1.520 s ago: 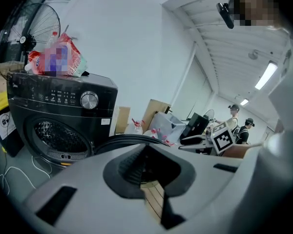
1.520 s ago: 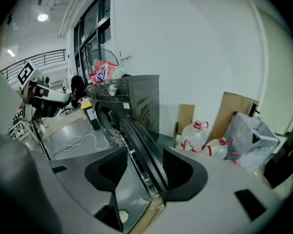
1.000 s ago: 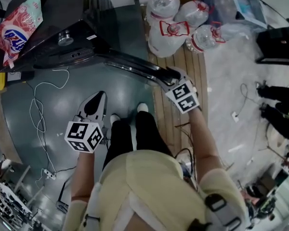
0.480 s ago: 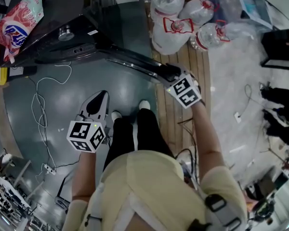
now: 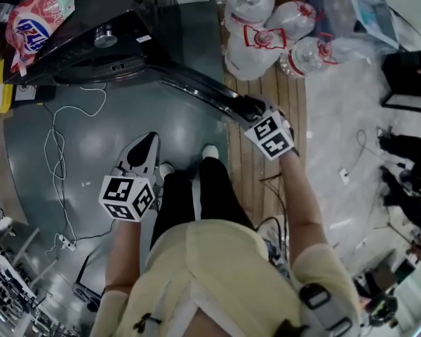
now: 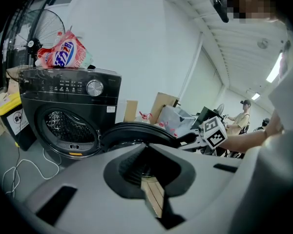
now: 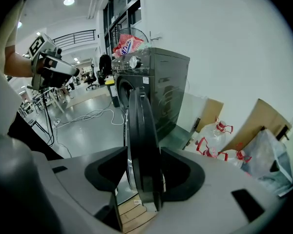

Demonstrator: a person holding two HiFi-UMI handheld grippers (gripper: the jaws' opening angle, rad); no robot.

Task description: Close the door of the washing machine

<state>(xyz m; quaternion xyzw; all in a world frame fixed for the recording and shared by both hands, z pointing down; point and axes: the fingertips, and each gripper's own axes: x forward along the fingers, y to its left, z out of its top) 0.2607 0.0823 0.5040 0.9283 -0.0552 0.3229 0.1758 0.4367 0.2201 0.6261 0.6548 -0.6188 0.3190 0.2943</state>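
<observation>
Two arms reach forward and down in the head view. The left gripper [image 5: 145, 141] hangs over the grey floor [image 5: 91, 139] near the person's shoes [image 5: 208, 156]. Its fingers are drawn to a point with nothing in them, well apart from the washing machine [image 5: 91, 48]. The right gripper [image 5: 251, 107] is stretched further out over the wooden boards [image 5: 249, 167], its fingers at the free end of the door [image 5: 196, 90]. The door stands swung out from the machine's front, a thin dark strip from above. Clear water bottles [image 5: 266, 27] lie just beyond it.

From the left gripper view, the fingers are together and empty. Ahead stands the black machine, its round opening uncovered and the steel drum [image 6: 63, 123] in sight. A pink detergent bag [image 6: 63, 52] lies on top. The door juts out to the right with the right gripper at its far end.

From the right gripper view, the fingers are clamped on the door's rim, one on each side. The door is a thick black ring, upright and edge-on, with the machine behind it.
</observation>
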